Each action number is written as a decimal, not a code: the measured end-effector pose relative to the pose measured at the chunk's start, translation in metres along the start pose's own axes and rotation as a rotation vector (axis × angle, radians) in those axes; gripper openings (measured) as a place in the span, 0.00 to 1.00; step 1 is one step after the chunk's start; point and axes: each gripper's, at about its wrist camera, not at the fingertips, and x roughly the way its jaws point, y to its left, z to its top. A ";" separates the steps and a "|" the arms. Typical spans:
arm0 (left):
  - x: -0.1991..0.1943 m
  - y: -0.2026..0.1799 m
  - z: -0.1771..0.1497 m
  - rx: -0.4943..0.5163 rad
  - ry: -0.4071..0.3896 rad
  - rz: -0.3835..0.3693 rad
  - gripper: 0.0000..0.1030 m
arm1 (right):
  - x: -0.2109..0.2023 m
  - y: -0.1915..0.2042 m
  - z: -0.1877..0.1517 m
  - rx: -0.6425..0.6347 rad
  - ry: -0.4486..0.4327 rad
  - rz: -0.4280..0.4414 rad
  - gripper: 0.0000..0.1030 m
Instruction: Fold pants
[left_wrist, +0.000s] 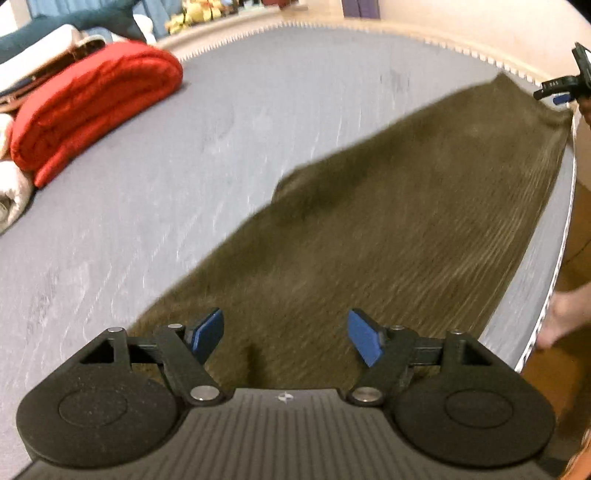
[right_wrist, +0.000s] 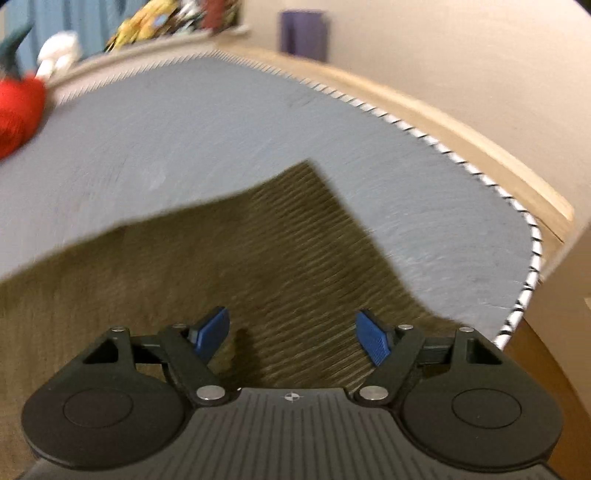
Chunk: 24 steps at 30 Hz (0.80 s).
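Olive-brown corduroy pants (left_wrist: 388, 229) lie flat on a grey table (left_wrist: 166, 177), stretching from my left gripper toward the far right edge. My left gripper (left_wrist: 286, 338) is open and empty just above the near end of the pants. My right gripper (right_wrist: 291, 338) is open and empty above the other end of the pants (right_wrist: 258, 266), near a square corner of the fabric. The right gripper also shows at the far right of the left wrist view (left_wrist: 563, 88), at the pants' far end. Both views are blurred.
A folded red garment (left_wrist: 92, 107) lies at the table's far left on white and other folded clothes (left_wrist: 22, 184). The table's striped edge (right_wrist: 524, 295) runs close on the right. A bare hand (left_wrist: 561, 317) is at the right edge. The red garment shows in the right wrist view (right_wrist: 18, 110).
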 end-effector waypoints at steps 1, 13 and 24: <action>-0.001 -0.005 0.005 0.003 -0.015 0.004 0.78 | -0.006 -0.005 0.003 0.028 -0.024 -0.003 0.75; -0.004 -0.022 0.032 -0.047 -0.093 0.032 0.79 | -0.086 -0.033 0.024 0.324 -0.235 0.168 0.75; 0.004 -0.026 0.040 -0.044 -0.080 0.031 0.80 | -0.025 -0.118 -0.024 0.621 0.094 0.083 0.75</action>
